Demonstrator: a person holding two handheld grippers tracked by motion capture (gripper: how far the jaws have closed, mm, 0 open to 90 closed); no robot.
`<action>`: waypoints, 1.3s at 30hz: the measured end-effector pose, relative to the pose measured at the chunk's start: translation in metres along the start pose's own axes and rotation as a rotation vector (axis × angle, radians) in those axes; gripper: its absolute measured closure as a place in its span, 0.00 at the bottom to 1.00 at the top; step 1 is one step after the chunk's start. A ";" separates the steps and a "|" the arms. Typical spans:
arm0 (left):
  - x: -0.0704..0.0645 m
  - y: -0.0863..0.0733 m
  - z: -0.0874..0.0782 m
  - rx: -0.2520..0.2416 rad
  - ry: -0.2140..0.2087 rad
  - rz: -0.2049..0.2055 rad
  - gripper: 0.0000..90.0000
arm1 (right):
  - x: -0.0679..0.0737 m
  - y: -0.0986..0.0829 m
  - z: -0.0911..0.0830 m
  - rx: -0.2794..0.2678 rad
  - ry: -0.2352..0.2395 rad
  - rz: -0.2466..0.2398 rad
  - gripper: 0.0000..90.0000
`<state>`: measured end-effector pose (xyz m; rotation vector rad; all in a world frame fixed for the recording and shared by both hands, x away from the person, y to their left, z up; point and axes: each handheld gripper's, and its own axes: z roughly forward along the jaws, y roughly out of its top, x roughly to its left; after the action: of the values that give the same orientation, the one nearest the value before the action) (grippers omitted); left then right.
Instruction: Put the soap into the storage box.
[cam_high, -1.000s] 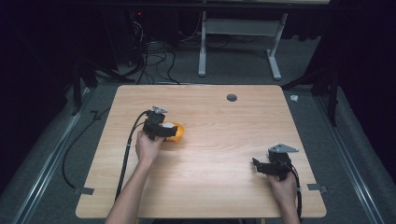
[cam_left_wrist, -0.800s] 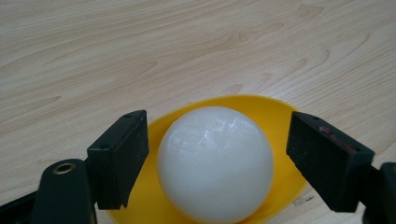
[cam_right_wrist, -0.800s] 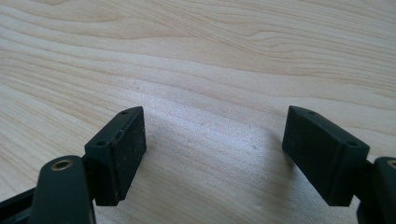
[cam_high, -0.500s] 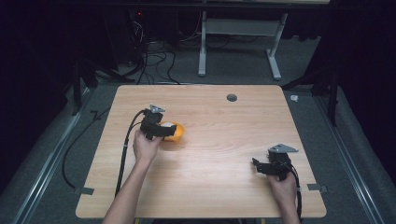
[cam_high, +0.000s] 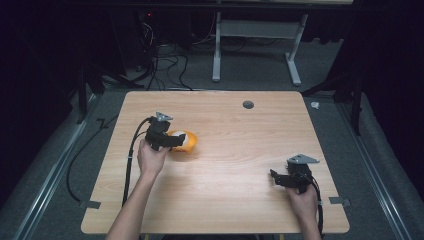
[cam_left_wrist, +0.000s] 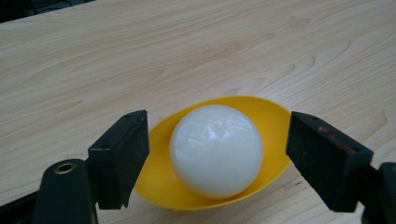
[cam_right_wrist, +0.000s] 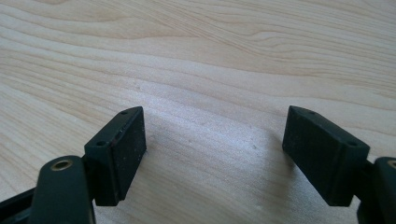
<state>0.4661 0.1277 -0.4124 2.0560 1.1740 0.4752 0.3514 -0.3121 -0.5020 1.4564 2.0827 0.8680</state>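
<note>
Left gripper (cam_left_wrist: 217, 154) jaws spread wide, nothing clamped; white ball (cam_left_wrist: 215, 149) in yellow bowl (cam_left_wrist: 271, 116) sits between them. Off-centre closing risk: ball squirted out, bowl tipped. Right gripper (cam_right_wrist: 215, 154) jaws parted, bare table (cam_right_wrist: 210, 60) between.

Your left gripper (cam_high: 172, 141) and right gripper (cam_high: 279, 178) are black, each topped by a grey three-cornered plate and trailing a black cable toward 6 o'clock. Your forearms are bare, with no sleeves. Along each gripper, your jaws are flat black rectangular blocks with small screw holes; a brass-coloured eyelet sits at 7 o'clock.
</note>
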 end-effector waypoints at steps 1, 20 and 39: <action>0.000 0.000 -0.001 -0.002 0.003 0.001 0.25 | 0.000 0.000 0.000 0.000 0.000 -0.001 0.25; 0.001 -0.005 -0.031 -0.053 0.027 0.014 0.25 | 0.000 0.000 0.000 0.000 0.000 -0.001 0.25; 0.006 -0.023 -0.052 -0.083 0.018 -0.031 0.24 | 0.000 0.000 0.000 0.000 0.000 -0.006 0.25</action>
<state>0.4234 0.1613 -0.3937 1.9640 1.1750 0.5200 0.3513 -0.3116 -0.5021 1.4489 2.0865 0.8659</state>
